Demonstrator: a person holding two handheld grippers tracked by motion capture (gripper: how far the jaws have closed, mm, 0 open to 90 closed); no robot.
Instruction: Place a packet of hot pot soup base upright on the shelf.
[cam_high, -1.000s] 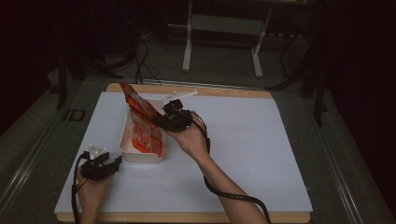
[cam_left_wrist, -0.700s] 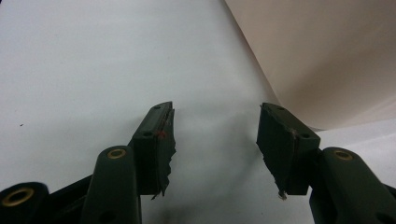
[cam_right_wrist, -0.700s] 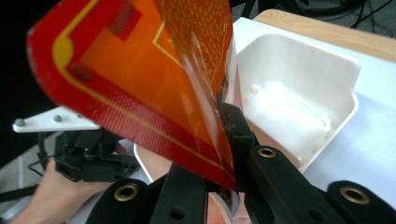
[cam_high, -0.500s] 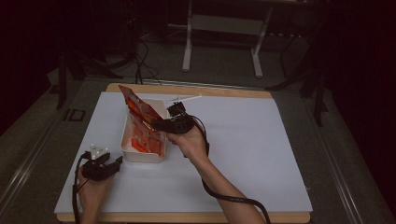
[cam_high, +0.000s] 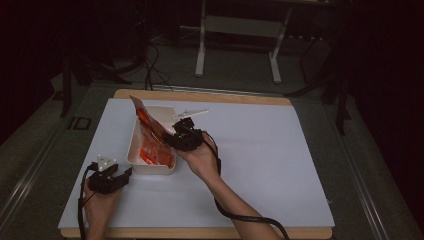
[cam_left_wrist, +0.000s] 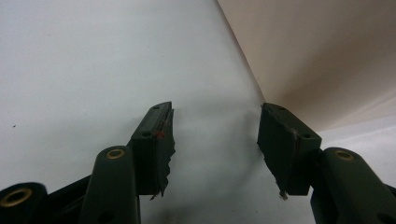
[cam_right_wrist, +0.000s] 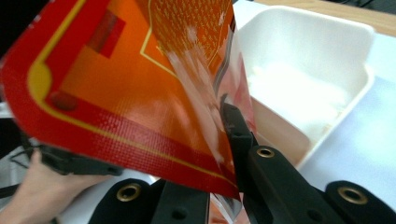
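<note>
Up on the white table top (cam_high: 280, 165), a person holds a gripper in each hand; the right gripper (cam_high: 176, 136) pinches a shiny red and orange packet (cam_high: 146, 119) between its jaws, and the packet is tilted over a white tub (cam_high: 150, 169); in the right gripper view the packet (cam_right_wrist: 130, 93) is big and close, and the tub (cam_right_wrist: 327, 56) sits behind it; some red and orange stuff (cam_high: 155, 154) lies inside the tub; the left gripper (cam_high: 125, 173) rests low on the table just beside the near end of the tub; its jaws are spread apart with nothing between them; a thin white stick thing (cam_high: 191, 113) lies by the far end of the tub.
</note>
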